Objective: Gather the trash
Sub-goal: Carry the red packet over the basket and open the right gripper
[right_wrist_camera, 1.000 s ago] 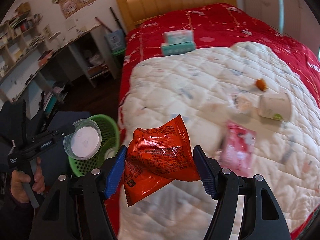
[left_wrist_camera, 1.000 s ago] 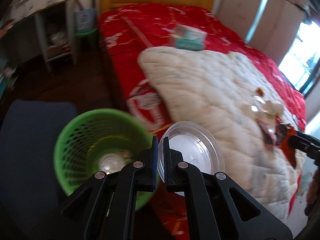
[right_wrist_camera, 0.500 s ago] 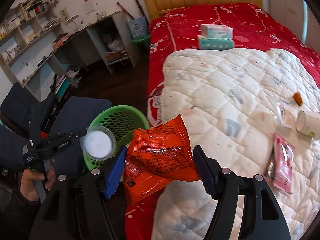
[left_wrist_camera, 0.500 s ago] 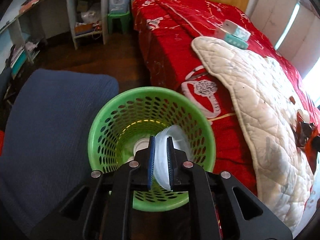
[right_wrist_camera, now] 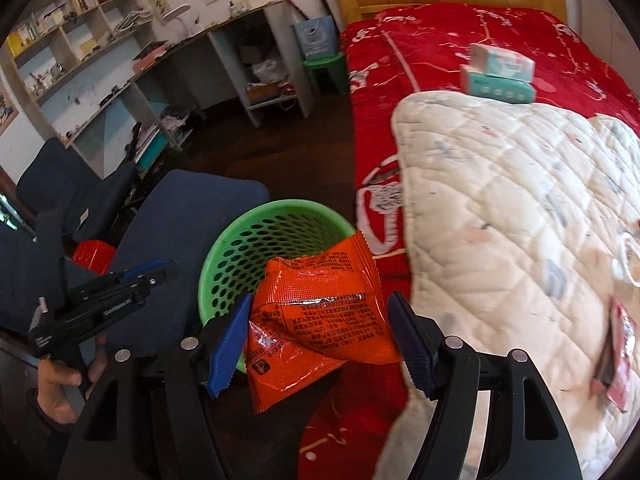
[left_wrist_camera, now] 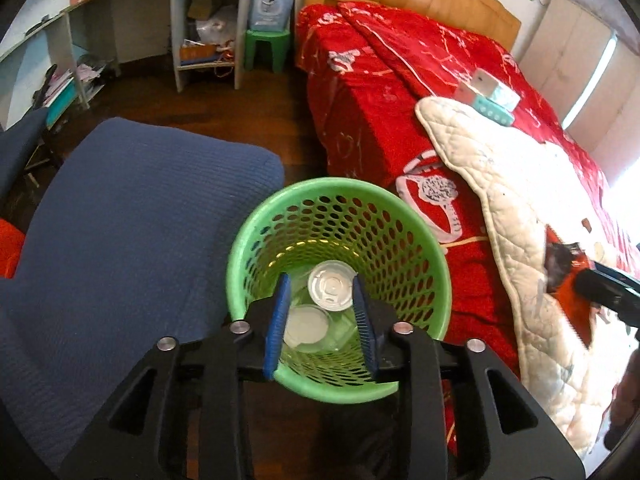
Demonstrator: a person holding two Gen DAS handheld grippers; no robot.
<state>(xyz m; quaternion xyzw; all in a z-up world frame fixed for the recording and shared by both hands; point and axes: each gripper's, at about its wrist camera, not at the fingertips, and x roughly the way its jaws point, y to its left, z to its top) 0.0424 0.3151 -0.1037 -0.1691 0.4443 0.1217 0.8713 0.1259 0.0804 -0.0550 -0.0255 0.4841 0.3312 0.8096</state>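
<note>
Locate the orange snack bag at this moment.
In the right wrist view, the orange snack bag sits between the right hand-held gripper fingers, just above the near rim of the green basket beside the bed.

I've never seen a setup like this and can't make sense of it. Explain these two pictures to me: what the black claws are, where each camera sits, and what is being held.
There is no robot here. A person holds a hand-operated claw in each hand, and each claw carries a wide-angle camera looking out along its two blue-padded fingers.

The left-claw view looks down into a green mesh wastebasket. The left gripper is open and empty; clear plastic lids lie at the basket's bottom.

The right-claw view shows the right gripper clamping an orange snack wrapper near the same basket. The person's left hand holding the other claw shows at lower left.

On the bed, a white quilt carries more litter, including a pink wrapper, and tissue packs lie on the red bedspread.
</note>
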